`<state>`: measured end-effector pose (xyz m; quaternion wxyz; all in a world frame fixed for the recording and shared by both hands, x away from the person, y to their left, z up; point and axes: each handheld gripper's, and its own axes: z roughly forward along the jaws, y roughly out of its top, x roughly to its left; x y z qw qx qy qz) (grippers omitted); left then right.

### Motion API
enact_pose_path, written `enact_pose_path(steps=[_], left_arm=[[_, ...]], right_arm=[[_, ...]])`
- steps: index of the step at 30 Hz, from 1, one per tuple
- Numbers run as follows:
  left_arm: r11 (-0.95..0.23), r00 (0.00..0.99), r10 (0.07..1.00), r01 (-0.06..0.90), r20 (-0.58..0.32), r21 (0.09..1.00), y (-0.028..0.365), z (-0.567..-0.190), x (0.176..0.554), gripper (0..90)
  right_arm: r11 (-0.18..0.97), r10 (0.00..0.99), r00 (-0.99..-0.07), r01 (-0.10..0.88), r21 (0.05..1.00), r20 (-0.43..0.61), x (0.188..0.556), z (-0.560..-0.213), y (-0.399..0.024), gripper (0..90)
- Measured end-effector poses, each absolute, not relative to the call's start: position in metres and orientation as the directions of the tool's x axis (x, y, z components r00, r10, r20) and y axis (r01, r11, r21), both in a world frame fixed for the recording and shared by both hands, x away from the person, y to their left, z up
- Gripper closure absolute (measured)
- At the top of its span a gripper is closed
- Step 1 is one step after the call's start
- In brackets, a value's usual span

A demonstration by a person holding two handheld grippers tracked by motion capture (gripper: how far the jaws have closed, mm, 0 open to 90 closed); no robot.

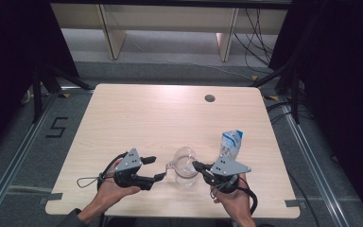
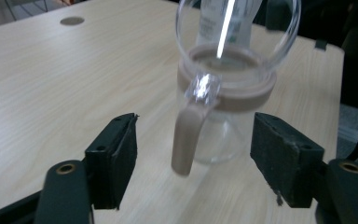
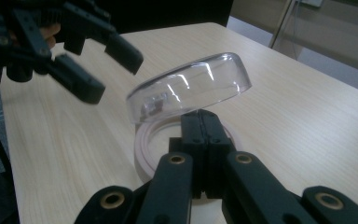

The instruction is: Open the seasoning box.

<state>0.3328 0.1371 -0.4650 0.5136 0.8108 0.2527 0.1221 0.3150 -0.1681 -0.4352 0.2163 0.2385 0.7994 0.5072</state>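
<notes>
While the clear glass jug stands at the bench's 6 o'clock edge, its hinged lid is tilted up. The right claw is clamped on the jug's rim at 3 o'clock. The left claw, at 9 o'clock, gapes wide around the beige handle without touching it.

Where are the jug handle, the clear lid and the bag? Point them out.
jug handle (image 2: 186, 140), left gripper view, mid-grip.
clear lid (image 3: 191, 86), right gripper view, dome top.
bag (image 1: 230, 143), high view, its middle.

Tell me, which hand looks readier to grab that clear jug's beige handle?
Probably the left. The left gripper is open with the clear glass jug's beige handle between its jaws. The right gripper is shut at the jug's rim, beneath the raised clear lid.
</notes>
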Motion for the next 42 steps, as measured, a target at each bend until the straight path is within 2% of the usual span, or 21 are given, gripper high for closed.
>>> enact_pose_path(steps=[3, 11, 21, 26, 29, 35, 39, 42], left_arm=[[-0.362, 0.833, 0.551, 0.290, -0.048, 0.886, 0.142, -0.473, 0.327, 29.1], [-0.351, 0.809, 0.582, 0.338, -0.080, 0.873, 0.150, -0.485, 0.322, 27.0], [-0.377, 0.819, 0.571, 0.328, -0.061, 0.866, 0.148, -0.491, 0.322, 26.7], [-0.367, 0.824, 0.564, 0.313, -0.059, 0.876, 0.149, -0.492, 0.323, 26.7], [-0.364, 0.821, 0.567, 0.317, -0.061, 0.876, 0.150, -0.492, 0.322, 26.7], [-0.350, 0.812, 0.579, 0.330, -0.074, 0.877, 0.150, -0.492, 0.321, 23.8], [-0.352, 0.806, 0.587, 0.340, -0.077, 0.872, 0.150, -0.491, 0.319, 23.0], [-0.360, 0.805, 0.590, 0.332, -0.063, 0.872, 0.150, -0.491, 0.317, 22.0]], right_arm=[[0.380, 0.583, -0.803, 0.137, 0.915, -0.122, 0.313, -0.431, -0.164, 90.0], [0.370, 0.562, -0.816, 0.103, 0.924, -0.134, 0.307, -0.424, -0.148, 89.6], [0.379, 0.518, -0.846, 0.094, 0.921, -0.127, 0.307, -0.426, -0.129, 87.8], [0.368, 0.525, -0.843, 0.103, 0.924, -0.115, 0.306, -0.425, -0.137, 84.4], [0.353, 0.536, -0.837, 0.101, 0.930, -0.113, 0.304, -0.426, -0.145, 77.8], [0.332, 0.634, -0.765, 0.142, 0.932, -0.109, 0.295, -0.429, -0.171, 54.7], [0.298, 0.684, -0.722, 0.145, 0.943, -0.105, 0.286, -0.434, -0.189, 47.1], [0.242, 0.724, -0.688, 0.184, 0.952, -0.051, 0.280, -0.436, -0.201, 42.3]])
